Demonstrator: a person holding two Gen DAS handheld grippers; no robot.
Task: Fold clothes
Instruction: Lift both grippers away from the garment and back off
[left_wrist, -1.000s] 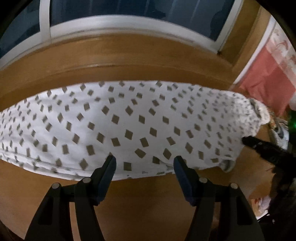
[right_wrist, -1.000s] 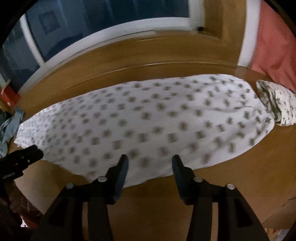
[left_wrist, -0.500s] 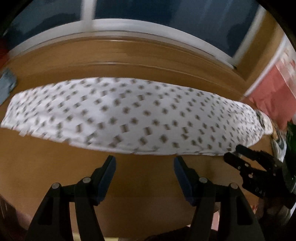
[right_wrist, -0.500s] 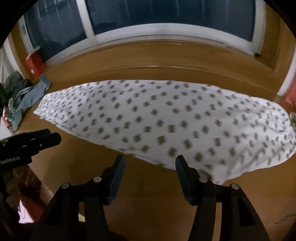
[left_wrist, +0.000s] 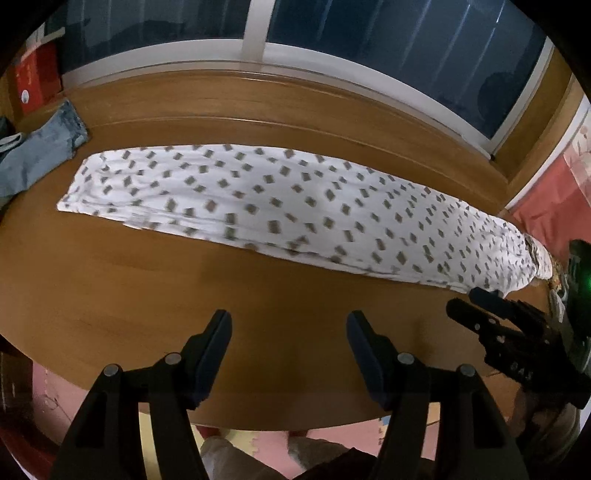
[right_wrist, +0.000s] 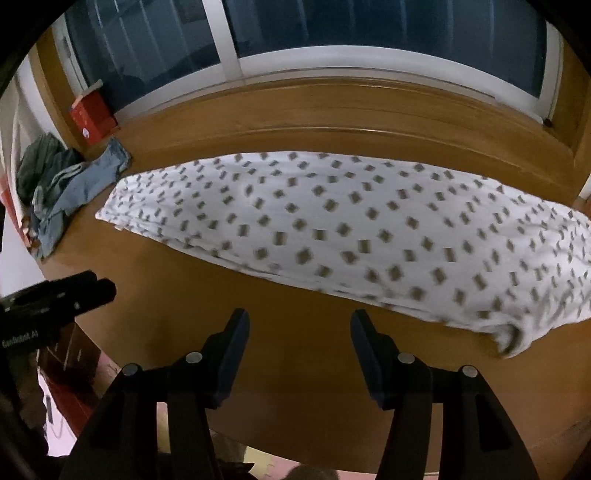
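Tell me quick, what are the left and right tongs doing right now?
Left tongs: open, holding nothing.
Right tongs: open, holding nothing.

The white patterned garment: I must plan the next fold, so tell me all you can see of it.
The white patterned garment is thin, soft-looking white fabric printed with small grey-brown squares. It lies flat as a long narrow strip, apparently already folded lengthwise, with layered edges along its near side. It rests on the wooden table. A blue denim piece lies by its left end. Neither hand-held gripper touches it.
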